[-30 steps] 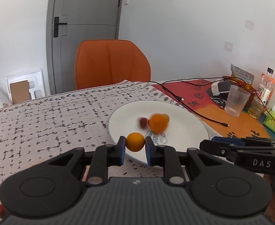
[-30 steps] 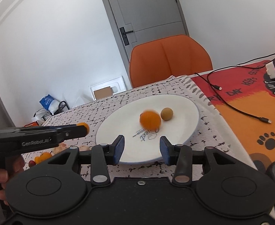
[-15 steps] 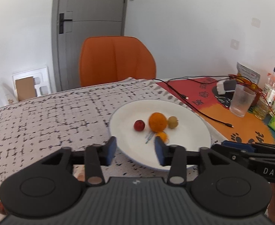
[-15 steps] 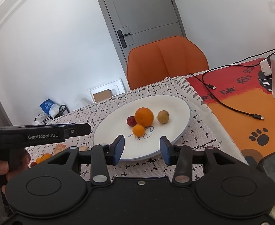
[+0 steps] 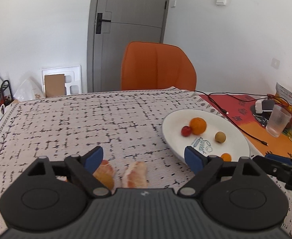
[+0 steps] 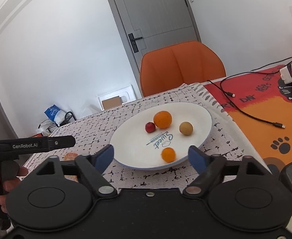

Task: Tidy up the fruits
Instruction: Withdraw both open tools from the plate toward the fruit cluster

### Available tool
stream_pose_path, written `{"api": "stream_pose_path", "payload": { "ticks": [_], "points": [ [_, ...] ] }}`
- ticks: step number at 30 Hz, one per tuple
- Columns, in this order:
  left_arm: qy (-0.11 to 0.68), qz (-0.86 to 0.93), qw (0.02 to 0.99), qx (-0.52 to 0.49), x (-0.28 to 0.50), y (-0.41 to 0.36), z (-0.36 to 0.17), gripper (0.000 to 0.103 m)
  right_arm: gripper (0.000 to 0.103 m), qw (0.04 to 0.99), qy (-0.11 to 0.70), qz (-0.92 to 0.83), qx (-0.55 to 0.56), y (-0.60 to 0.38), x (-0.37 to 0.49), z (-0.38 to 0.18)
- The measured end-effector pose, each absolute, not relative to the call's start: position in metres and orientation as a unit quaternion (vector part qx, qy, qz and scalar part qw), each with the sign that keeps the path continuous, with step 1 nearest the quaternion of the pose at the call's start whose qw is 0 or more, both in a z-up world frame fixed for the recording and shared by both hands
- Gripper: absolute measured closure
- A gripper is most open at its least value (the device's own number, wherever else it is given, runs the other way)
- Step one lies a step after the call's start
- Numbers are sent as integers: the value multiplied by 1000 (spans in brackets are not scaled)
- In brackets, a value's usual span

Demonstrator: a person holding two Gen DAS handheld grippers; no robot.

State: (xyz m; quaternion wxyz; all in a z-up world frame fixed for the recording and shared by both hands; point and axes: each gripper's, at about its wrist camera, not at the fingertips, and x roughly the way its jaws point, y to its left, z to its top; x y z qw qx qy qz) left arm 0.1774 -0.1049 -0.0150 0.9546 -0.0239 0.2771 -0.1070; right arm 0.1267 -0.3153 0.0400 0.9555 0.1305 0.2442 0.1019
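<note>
Two pomelo segments [image 5: 135, 174] lie on the worktop just under the left gripper [image 5: 144, 157], jaws wide and empty; it should straddle one segment, squeezing gently, bound for the plate [image 5: 169, 137].

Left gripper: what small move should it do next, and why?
Probably lower the left gripper onto the nearer citrus segment and close. Its jaws are open and empty, four fruits already lie on the plate, and two segments remain on the cloth below it.
</note>
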Motion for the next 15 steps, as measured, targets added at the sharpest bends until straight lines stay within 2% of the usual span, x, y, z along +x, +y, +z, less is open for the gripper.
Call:
{"api": "stream_pose_path", "payload": {
  "ticks": [6, 15],
  "points": [
    [267, -88, 960, -10, 166, -91, -9, 10, 0, 956, 240, 107, 129, -307, 125, 44],
    [256, -65, 964, -4, 152, -70, 1, 10, 0, 954, 247, 118, 119, -290, 125, 50]
  ]
}}
